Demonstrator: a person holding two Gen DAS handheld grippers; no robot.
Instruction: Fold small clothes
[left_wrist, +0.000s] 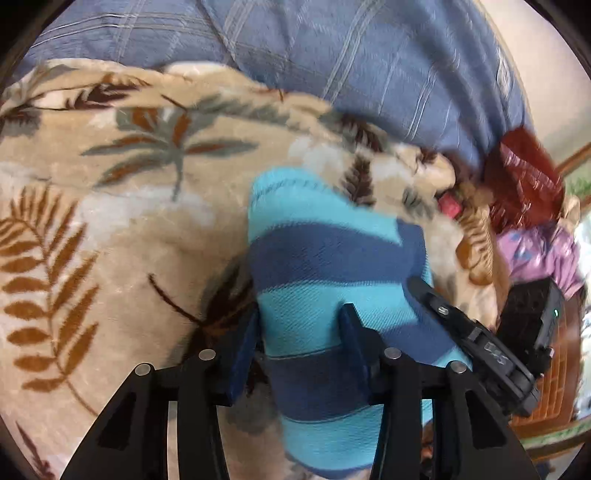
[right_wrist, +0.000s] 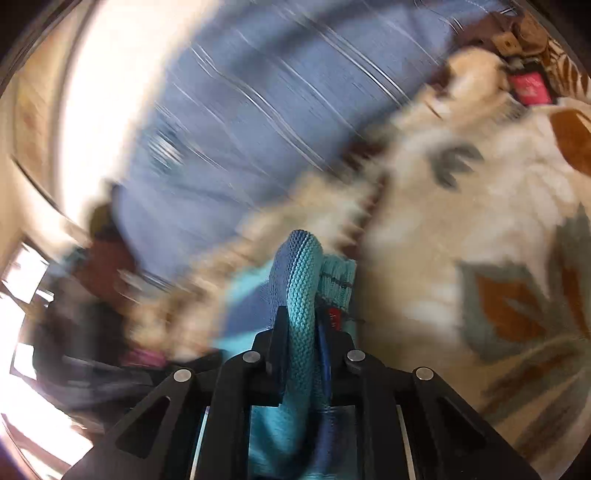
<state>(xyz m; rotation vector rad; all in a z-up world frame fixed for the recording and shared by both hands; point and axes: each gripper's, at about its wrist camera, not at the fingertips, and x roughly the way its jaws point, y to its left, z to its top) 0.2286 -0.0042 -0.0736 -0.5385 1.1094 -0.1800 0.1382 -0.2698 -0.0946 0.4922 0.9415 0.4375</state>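
Right gripper (right_wrist: 301, 332): clamped on the turquoise-and-navy striped knit garment (right_wrist: 299, 280), carrying its edge across to fold it.
Left gripper (left_wrist: 299, 332): jaws apart, straddling that garment, steadying it.
Garment: on the beige leaf-print fleece blanket (left_wrist: 122, 229).

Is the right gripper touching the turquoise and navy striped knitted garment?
Touching. In the right wrist view the right gripper has its fingers closed on a bunched fold of the turquoise and navy striped knitted garment, with the cloth pressed between both fingers.
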